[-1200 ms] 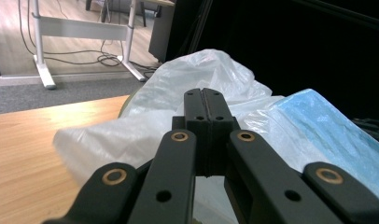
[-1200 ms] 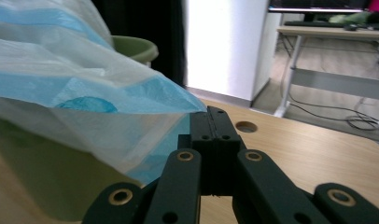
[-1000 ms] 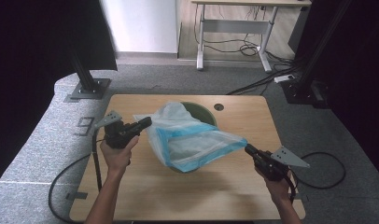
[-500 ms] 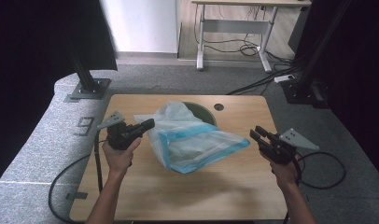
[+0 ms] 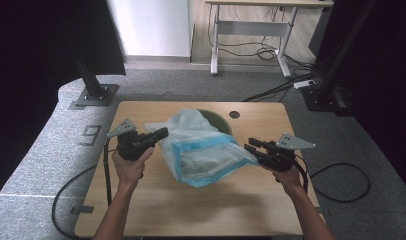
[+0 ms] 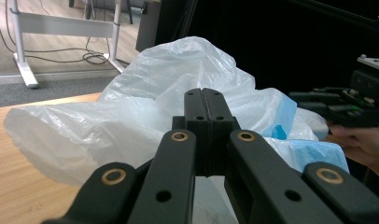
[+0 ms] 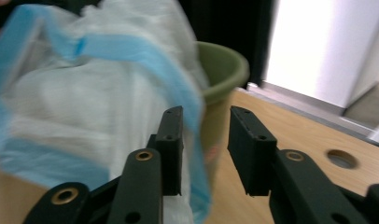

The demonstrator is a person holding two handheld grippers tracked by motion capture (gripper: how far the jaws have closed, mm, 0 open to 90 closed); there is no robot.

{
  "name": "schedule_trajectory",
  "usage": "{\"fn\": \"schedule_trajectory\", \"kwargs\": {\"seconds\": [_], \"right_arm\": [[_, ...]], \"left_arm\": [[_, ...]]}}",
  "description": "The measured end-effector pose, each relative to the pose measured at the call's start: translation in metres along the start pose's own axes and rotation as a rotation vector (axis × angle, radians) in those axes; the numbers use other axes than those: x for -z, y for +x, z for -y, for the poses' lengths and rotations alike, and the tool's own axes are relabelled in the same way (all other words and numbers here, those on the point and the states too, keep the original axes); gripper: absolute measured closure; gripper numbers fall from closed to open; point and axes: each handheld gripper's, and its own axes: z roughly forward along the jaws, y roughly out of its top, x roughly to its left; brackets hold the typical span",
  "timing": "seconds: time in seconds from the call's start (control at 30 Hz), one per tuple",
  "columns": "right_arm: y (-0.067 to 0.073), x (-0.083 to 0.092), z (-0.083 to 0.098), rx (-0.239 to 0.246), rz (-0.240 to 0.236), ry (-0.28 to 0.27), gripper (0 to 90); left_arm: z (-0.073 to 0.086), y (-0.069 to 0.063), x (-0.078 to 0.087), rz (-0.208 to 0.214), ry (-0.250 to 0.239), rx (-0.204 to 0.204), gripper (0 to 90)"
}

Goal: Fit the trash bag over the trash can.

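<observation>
Bag [image 5: 203, 150] pinched by left gripper [image 5: 160, 134] — right gripper [image 5: 251, 148] just parting, jaws unclenched.

— What do the two tools look like?

— Each claw is matte black: the left claw [image 5: 161, 133] and the right claw [image 5: 250, 146] carry a grey three-cornered plate on top (pale against the dark bodies) and trail a black cable.

— And up close?

— Flat black jaws with small screw holes, on arms pinned by brass-coloured rivets.

— Sleeves?

— Both forearms look bare, though the lower edge cuts them off.
</observation>
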Motion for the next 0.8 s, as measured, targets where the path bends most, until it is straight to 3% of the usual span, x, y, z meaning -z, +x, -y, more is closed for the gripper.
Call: {"fn": "schedule_trajectory", "kwargs": {"seconds": [0.1, 0.43, 0.67, 0.8], "right_arm": [[0.007, -0.005, 0.001, 0.019, -0.020, 0.017, 59.9], [0.004, -0.029, 0.005, -0.001, -0.051, 0.036, 56.5], [0.011, -0.031, 0.001, 0.042, -0.075, 0.025, 86.3], [0.012, -0.027, -0.003, 0.053, -0.073, 0.018, 88.7]], "left_arm": [[0.000, -0.001, 0.000, 0.004, -0.002, 0.002, 89.9], [-0.001, -0.002, 0.001, 0.013, 0.001, 0.002, 89.9], [-0.001, -0.004, -0.001, 0.026, 0.004, 0.002, 89.9], [-0.001, -0.005, 0.000, 0.030, 0.004, 0.003, 89.9]]}}
